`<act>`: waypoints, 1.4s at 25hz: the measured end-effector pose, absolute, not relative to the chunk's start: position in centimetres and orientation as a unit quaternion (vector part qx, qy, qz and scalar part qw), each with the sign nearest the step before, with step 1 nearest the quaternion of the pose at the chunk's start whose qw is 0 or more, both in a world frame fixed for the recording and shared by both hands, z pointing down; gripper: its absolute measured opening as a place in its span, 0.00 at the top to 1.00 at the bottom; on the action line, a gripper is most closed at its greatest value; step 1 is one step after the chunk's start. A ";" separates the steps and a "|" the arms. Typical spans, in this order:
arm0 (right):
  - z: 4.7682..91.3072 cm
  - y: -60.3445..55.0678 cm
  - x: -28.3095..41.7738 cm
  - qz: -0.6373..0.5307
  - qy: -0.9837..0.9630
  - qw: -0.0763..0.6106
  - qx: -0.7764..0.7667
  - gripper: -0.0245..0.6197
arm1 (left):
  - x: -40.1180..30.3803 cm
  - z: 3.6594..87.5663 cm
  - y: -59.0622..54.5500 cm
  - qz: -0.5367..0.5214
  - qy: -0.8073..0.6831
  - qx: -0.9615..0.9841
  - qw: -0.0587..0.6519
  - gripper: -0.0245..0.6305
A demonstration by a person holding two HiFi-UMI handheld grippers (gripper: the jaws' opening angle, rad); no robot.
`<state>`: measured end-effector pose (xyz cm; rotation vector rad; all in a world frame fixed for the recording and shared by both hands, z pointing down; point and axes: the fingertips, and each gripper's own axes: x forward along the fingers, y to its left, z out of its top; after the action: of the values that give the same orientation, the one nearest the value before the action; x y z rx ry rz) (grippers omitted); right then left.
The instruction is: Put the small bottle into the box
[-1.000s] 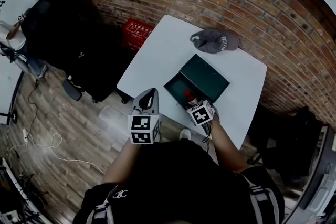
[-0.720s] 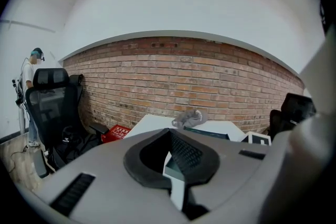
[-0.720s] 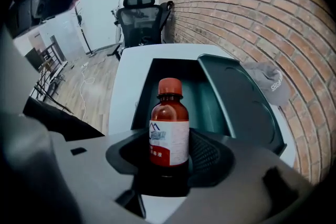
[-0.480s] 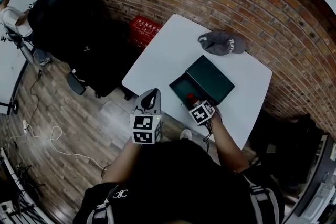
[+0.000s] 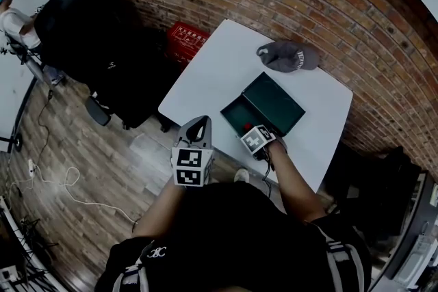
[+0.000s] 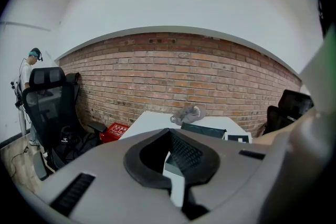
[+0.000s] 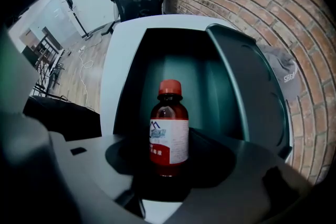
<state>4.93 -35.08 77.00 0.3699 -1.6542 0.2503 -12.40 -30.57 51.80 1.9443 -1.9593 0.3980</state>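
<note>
The small brown bottle (image 7: 169, 128) has a red cap and a white and red label. My right gripper (image 7: 170, 165) is shut on it and holds it upright over the near end of the open dark green box (image 7: 173, 55), whose lid (image 7: 236, 81) leans back to the right. In the head view the bottle's red cap (image 5: 247, 126) shows just ahead of the right gripper (image 5: 250, 132), at the near edge of the box (image 5: 274, 102) on the white table (image 5: 219, 75). My left gripper (image 5: 197, 126) hangs shut and empty at the table's near-left edge.
A grey cap (image 5: 284, 56) lies on the table beyond the box. On the floor to the left stand a red crate (image 5: 188, 37) and a black office chair (image 5: 89, 31). A person (image 5: 8, 7) is at the far left. A brick wall runs behind the table.
My right gripper has edged slightly forward and left with the bottle, over the box's near end. The left gripper has hardly moved.
</note>
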 end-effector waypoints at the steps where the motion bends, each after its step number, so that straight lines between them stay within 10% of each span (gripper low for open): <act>1: 77.1 -35.1 5.1 0.112 -0.726 0.659 0.163 0.61 | -12.3 51.8 -30.6 0.140 -0.690 0.688 0.175 0.95; 19: 72.8 -35.7 4.5 0.170 -0.787 0.549 0.227 0.60 | -11.3 51.7 -31.7 0.143 -0.657 0.719 0.177 0.95; 23: 69.9 -37.2 3.6 0.160 -0.830 0.468 0.259 0.61 | -10.6 51.6 -32.2 0.140 -0.650 0.725 0.176 0.95; 27: 64.9 -39.1 3.4 0.127 -0.862 0.372 0.321 0.86 | -10.2 51.1 -32.7 0.126 -0.645 0.734 0.171 0.95; 35: 52.4 -39.9 2.9 0.068 -0.910 0.167 0.374 0.91 | -8.9 49.8 -34.0 0.108 -0.630 0.752 0.163 0.95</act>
<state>2.91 -39.94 52.40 1.0652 -2.5881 0.1930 -8.92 -33.95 49.82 2.1446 -1.7957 0.3094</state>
